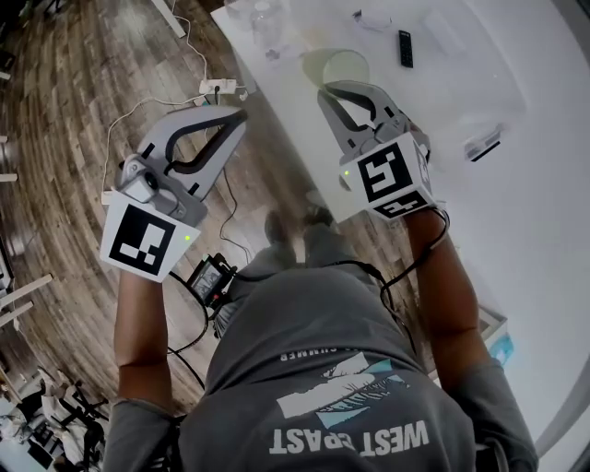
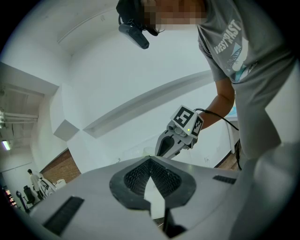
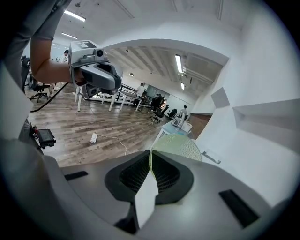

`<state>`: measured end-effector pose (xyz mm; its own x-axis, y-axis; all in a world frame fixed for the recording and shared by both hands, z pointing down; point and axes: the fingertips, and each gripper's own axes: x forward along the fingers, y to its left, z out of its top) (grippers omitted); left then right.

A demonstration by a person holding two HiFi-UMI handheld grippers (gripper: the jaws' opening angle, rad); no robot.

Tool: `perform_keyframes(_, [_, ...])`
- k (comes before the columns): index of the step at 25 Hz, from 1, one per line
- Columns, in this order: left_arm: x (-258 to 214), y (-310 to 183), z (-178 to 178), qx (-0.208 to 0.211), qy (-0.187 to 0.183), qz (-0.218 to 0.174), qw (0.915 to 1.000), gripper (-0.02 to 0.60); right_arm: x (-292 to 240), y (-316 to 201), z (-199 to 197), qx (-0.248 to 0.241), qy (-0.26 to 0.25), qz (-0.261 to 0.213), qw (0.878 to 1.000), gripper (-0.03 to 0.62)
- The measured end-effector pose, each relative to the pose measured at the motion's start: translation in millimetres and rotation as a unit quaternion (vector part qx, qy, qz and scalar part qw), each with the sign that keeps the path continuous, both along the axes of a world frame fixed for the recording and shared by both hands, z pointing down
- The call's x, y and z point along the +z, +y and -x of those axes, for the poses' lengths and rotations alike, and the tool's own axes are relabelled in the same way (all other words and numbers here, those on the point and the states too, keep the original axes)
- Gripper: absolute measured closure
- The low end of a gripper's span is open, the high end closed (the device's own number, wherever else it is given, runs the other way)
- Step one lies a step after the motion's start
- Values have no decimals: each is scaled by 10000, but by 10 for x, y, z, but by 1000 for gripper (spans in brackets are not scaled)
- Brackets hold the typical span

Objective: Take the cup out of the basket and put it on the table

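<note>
A pale green, see-through cup (image 1: 343,64) hangs over the near edge of the white table (image 1: 516,212). My right gripper (image 1: 332,89) is shut on its rim. In the right gripper view the cup's wall (image 3: 183,146) runs down between the dark pads (image 3: 165,172). My left gripper (image 1: 241,112) is held over the wooden floor, left of the table, shut with nothing in it. In the left gripper view its pads (image 2: 136,178) meet at the tips, and the right gripper (image 2: 161,151) shows beyond them. No basket is in view.
On the table lie a black remote (image 1: 406,48), a clear plastic item (image 1: 269,28) near the far corner and a small dark-edged object (image 1: 484,143). A power strip with white cables (image 1: 221,88) lies on the wooden floor. A black device (image 1: 210,277) hangs at the person's waist.
</note>
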<state>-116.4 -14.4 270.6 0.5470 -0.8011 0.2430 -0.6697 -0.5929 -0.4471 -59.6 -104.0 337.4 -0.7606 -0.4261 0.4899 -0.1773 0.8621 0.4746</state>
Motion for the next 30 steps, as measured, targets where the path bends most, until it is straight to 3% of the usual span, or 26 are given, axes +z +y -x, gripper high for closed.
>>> perform_keyframes(17, [412, 108, 149, -281, 97, 417, 9987, 572, 1292, -165, 48, 81, 668, 900, 9937, 563])
perform_keyframes(30, [607, 138, 187, -358, 233, 690, 9967, 572, 2171, -269, -20, 168, 1518, 1726, 9731, 563])
